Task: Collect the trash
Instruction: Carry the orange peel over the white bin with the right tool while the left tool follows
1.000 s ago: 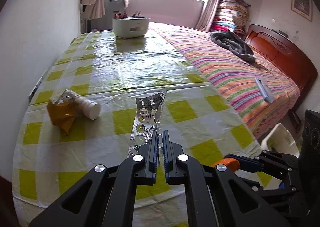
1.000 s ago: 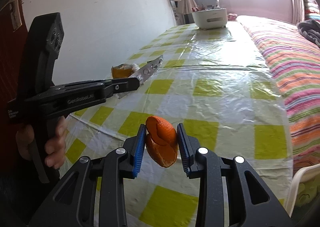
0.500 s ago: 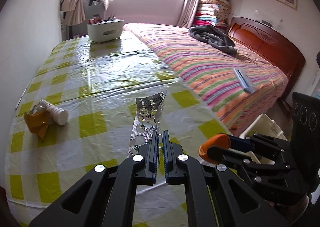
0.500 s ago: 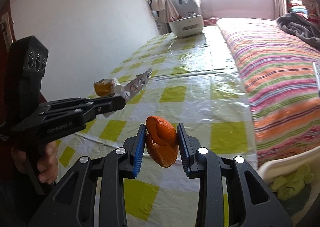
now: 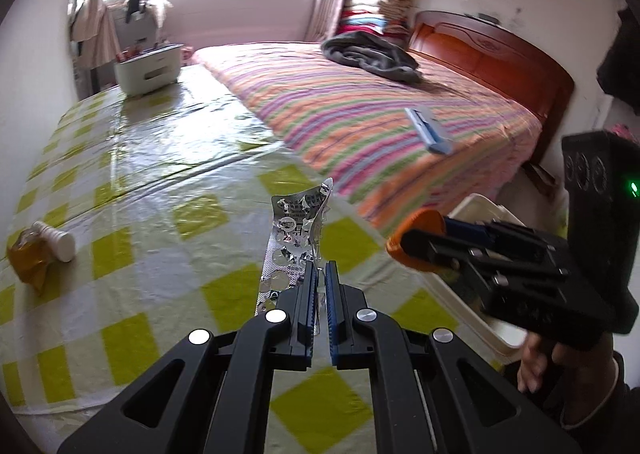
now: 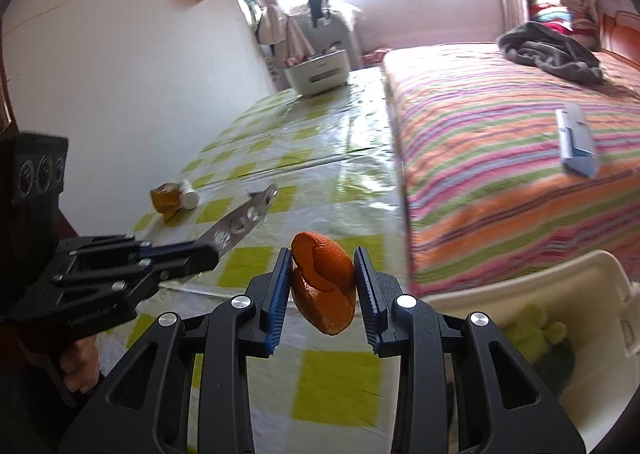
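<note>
A curled piece of orange peel (image 6: 325, 286) sits pinched between the blue-padded jaws of the right gripper (image 6: 322, 288), held up in the air past the table's near edge. The left gripper (image 5: 319, 306) is closed down narrow on a crumpled silver foil blister pack (image 5: 294, 244), emptied of pills, which stands up above the yellow-and-white checked plastic tablecloth (image 5: 160, 182).

Both pieces look picked and on their way to the cream plastic bin (image 6: 520, 286) on the floor beside the striped bed. I'd say the carry is in hand; next each gripper needs to get over the bin's mouth and open.

Inside the bin I can make out something yellow-green and soft (image 6: 536, 334), blurred.

Left on the cloth: a small white-capped bottle (image 5: 56, 242) touching a crumpled amber wrapper (image 5: 26, 260).
</note>
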A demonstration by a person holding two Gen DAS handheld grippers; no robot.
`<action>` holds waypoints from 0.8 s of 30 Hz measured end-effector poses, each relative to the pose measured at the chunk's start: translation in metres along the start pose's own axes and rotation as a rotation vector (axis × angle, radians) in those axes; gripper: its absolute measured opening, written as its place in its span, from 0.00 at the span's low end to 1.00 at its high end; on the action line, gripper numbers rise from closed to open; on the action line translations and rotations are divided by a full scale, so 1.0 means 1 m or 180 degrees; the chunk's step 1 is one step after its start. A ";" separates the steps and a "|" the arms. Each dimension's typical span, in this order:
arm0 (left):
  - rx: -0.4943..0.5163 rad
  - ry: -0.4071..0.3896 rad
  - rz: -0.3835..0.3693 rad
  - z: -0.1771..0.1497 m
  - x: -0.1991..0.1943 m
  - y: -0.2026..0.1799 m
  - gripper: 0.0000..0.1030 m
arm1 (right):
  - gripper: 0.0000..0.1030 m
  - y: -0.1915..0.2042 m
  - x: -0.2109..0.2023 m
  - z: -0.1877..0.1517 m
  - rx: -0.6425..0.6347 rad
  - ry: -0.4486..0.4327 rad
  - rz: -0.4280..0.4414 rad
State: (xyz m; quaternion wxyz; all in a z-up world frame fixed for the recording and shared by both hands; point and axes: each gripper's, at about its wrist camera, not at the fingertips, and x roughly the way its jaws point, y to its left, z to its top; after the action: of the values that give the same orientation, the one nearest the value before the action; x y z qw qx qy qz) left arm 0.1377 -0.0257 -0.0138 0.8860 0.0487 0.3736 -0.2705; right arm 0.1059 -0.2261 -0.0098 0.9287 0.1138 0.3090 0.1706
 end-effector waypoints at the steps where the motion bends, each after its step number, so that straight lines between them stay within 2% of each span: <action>1: 0.0038 0.0013 -0.0024 -0.001 0.001 -0.005 0.05 | 0.30 -0.005 -0.003 -0.001 0.0021 -0.0014 -0.0026; 24: 0.0488 0.0193 -0.0583 -0.009 0.020 -0.111 0.05 | 0.33 -0.090 -0.075 -0.018 0.0562 -0.0428 -0.0767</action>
State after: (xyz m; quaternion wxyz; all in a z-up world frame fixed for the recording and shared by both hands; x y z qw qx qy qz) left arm 0.0861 -0.1256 -0.0213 0.8395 0.0901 0.3813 -0.3765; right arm 0.0609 -0.3358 -0.0129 0.9474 0.1682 0.2714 0.0221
